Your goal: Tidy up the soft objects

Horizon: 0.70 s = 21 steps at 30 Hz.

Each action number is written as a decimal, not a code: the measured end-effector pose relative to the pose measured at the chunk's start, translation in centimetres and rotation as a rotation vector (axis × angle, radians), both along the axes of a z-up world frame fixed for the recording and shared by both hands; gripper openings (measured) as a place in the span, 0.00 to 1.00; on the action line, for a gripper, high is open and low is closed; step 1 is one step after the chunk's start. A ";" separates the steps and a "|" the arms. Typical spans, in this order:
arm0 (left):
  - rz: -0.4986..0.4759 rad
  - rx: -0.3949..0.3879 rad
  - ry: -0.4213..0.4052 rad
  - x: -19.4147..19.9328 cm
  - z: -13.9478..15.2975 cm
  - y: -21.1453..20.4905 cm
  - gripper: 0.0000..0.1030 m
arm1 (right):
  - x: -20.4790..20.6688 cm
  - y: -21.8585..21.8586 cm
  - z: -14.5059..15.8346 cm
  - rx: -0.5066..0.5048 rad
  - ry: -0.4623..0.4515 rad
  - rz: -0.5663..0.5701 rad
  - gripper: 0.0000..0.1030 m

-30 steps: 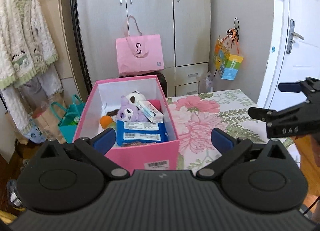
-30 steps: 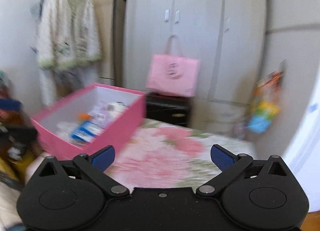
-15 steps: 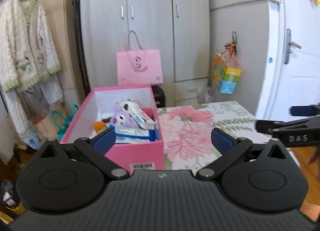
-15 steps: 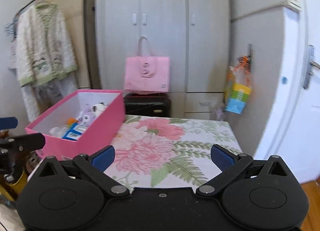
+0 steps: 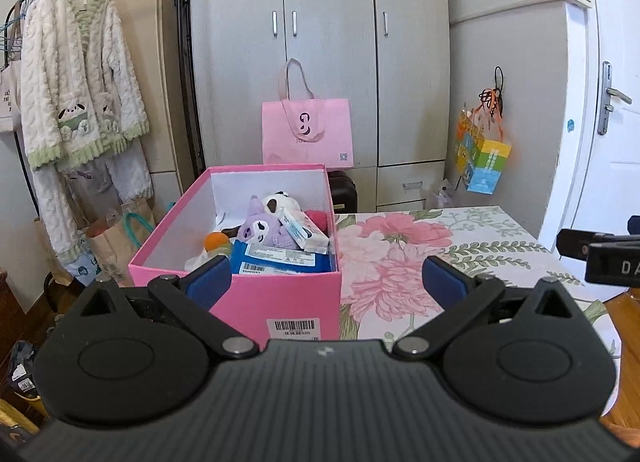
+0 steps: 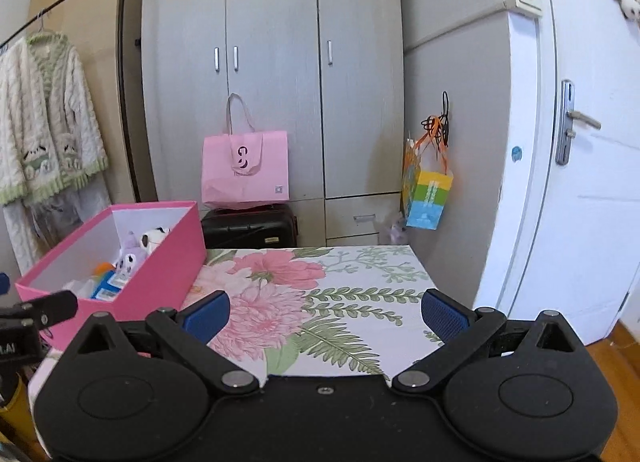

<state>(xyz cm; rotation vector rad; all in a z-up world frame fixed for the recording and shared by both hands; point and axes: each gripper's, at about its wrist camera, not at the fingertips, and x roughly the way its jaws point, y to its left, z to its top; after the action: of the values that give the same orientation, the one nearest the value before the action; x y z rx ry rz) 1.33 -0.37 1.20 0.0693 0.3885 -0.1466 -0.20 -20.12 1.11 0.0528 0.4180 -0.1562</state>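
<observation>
Left wrist view: left gripper (image 5: 327, 280) jaws spread wide, nothing between them. Pink box (image 5: 256, 302) sits centre-left of frame on the floral table (image 5: 400, 258), open top. Inside: purple plush (image 5: 262, 230), panda plush (image 5: 282, 201) behind it, orange ball (image 5: 215, 240) at the left, red soft item (image 5: 320, 218) at the right wall, blue packs (image 5: 280, 260) with white barcode labels at the front, a small white-blue pack (image 5: 300, 227) leaning on the purple plush. Barcode sticker (image 5: 294, 328) on the box's near face, digits too small to read. Right gripper pokes in at the right edge, white letters "DA" visible, rest cut off.

Right wrist view: right gripper (image 6: 325, 312) jaws also spread wide, empty, over bare tablecloth. Box is at left-centre of frame, plush heads showing above the rim. Left gripper tip at the lower left edge, lettering partly cut, unreadable.

Background: pink tote (image 6: 245, 169) with a dark logo, upper centre, standing on a black case (image 6: 250, 225) in front of the grey wardrobe (image 6: 272, 61); its small print is illegible. Colourful gift bag (image 6: 427, 193) hangs at right. White-green cardigan (image 5: 76, 85) on a hanger, upper left.
</observation>
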 end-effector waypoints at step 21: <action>0.054 0.001 -0.044 0.1 -1.2 0.6 1.00 | -0.4 0.7 -0.8 -0.012 0.010 -0.023 1.00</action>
<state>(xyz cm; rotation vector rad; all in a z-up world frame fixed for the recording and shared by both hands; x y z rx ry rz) 1.44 0.28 -0.03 0.0625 0.3464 -0.0919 -0.63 -19.45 0.34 0.0451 0.4263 -0.1817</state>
